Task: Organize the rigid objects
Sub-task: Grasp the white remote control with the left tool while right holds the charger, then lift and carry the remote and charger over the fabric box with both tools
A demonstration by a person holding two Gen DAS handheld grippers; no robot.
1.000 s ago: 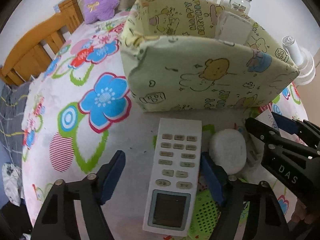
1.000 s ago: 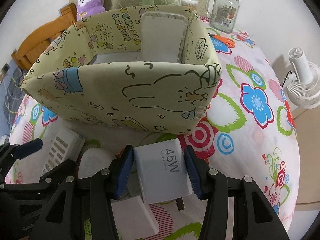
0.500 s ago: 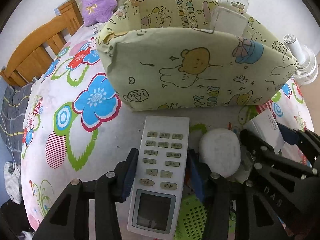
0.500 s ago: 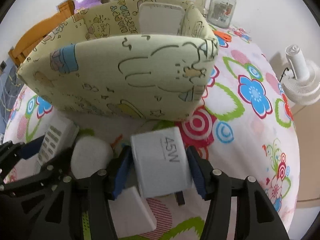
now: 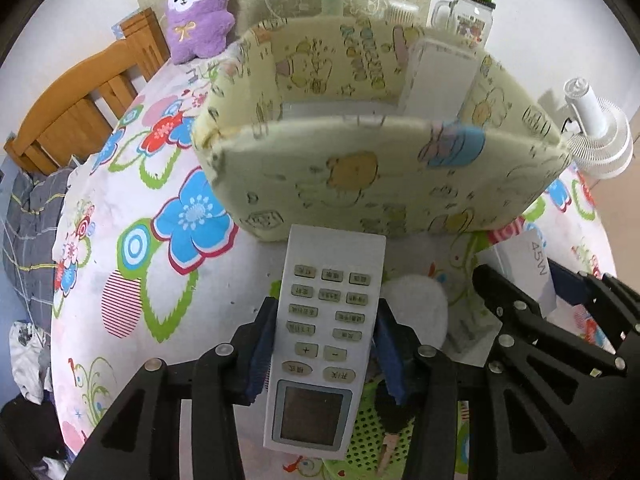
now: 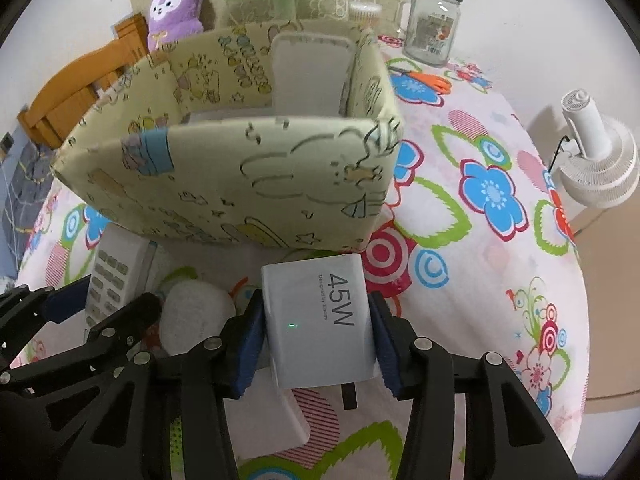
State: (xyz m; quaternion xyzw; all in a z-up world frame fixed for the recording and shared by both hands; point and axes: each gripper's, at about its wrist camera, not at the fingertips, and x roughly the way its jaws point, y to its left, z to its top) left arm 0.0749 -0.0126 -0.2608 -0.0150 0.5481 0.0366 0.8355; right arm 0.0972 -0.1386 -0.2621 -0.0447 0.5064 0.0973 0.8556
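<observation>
Holding two items at once, so here's the geometry, left to right. Your left gripper (image 5: 326,344) is clamped across the remote control (image 5: 326,340); the pads sit on its long edges about mid-length, and the jaws are closing a touch more. The remote's long axis runs 12 to 6 in the left wrist view, button end at 12, screen end at 6 hanging back toward you. The fabric storage box (image 5: 384,176) sits straight at 12 from that gripper, its near wall just beyond the remote's tip, open top facing up. A round white object (image 5: 414,312) lies on the flowered tablecloth (image 5: 132,240) at 3 o'clock, between your two tools. Your right gripper (image 6: 316,344) is closing on the 45W charger (image 6: 320,320), blue pads against both side faces, prongs trailing at 6. From that gripper the box is at 11 to 12, with its right corner almost directly ahead. I'd judge both loads have to clear the near wall before going forward. The remote is the longer piece and its tip is closest to the fabric, so watch that edge first.
</observation>
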